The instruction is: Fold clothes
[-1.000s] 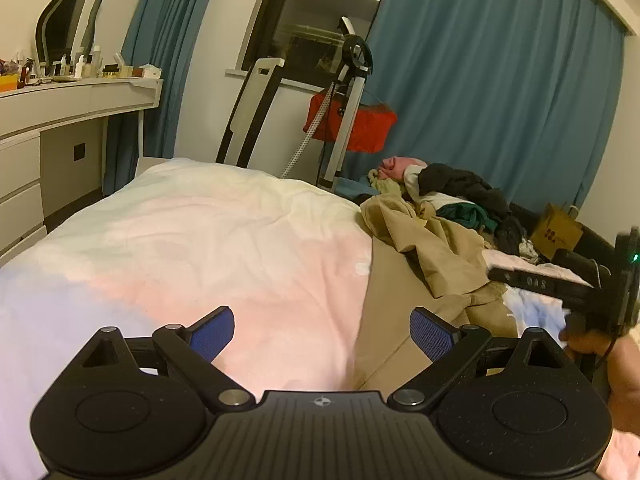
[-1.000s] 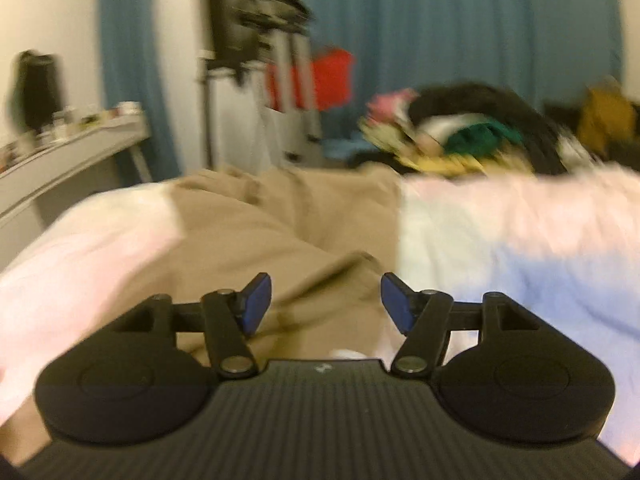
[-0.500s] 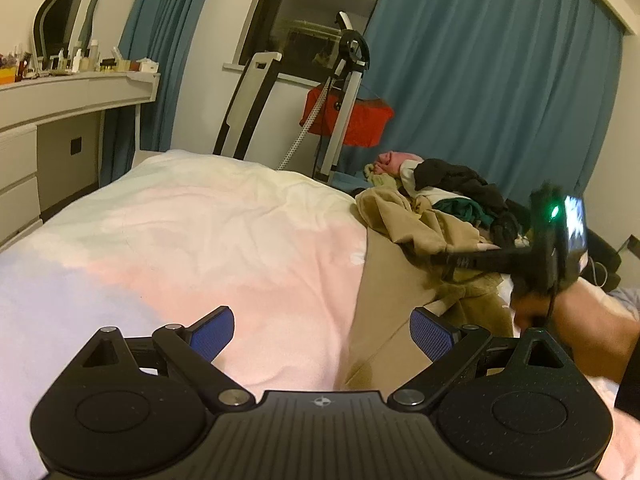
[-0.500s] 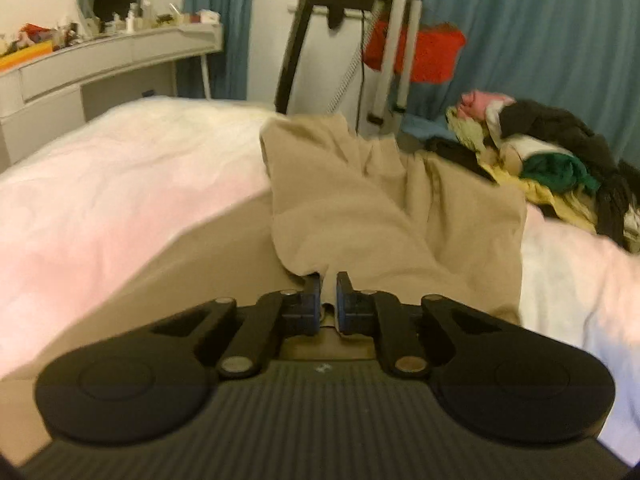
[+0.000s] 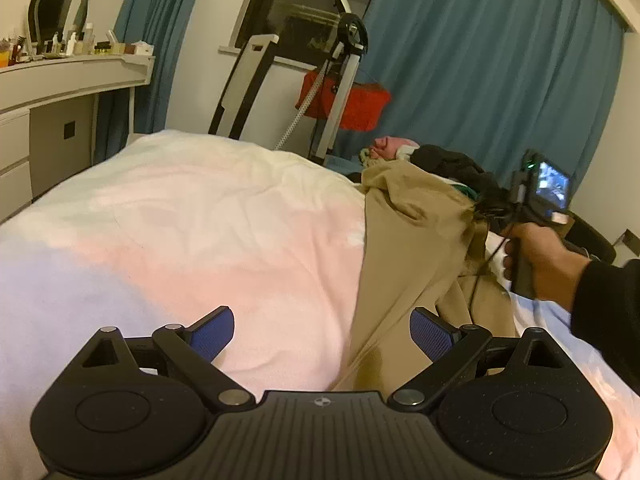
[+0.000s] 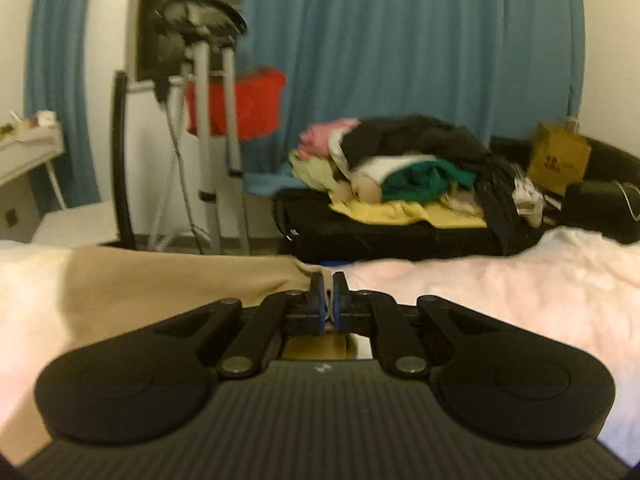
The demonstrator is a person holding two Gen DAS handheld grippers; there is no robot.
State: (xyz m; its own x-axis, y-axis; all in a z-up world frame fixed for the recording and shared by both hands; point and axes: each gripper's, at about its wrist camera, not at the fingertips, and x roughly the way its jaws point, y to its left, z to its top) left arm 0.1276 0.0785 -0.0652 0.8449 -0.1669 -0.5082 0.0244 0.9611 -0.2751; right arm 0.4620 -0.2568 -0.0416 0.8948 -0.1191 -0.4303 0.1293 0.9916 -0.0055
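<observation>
Bedroom setting: teal curtains [image 5: 480, 80] cover the far wall, with a white dressing table [image 5: 60, 80] along the left side and a red fabric item [image 5: 344, 104] hanging on a metal stand [image 5: 340, 80] near the window. Work surface is a bed [image 5: 180, 220] covered in a pale pink-and-white spread.

Task item: a tan garment [image 5: 400, 248] lies on the right part of the bed, running from the near edge toward the far end. Its far portion is raised and bunched.

Left gripper [image 5: 322, 330]: fingers spread wide, blue pads [image 5: 212, 330] facing each other, nothing between them. It hovers above the spread, with the near edge of the garment just under its right finger.

Right gripper [image 6: 327, 300]: fingers drawn almost together, pinching an edge of the tan garment [image 6: 180, 280]. In the left wrist view a hand [image 5: 536, 256] in a dark sleeve [image 5: 612, 312] grips this tool's handle, and the cloth hangs from its tip.

Background: a mixed pile of clothes [image 6: 400, 168] sits on a black case [image 6: 400, 236] beyond the bed, with a brown paper bag [image 6: 558, 158] to its right. The right wrist view is slightly blurred.
</observation>
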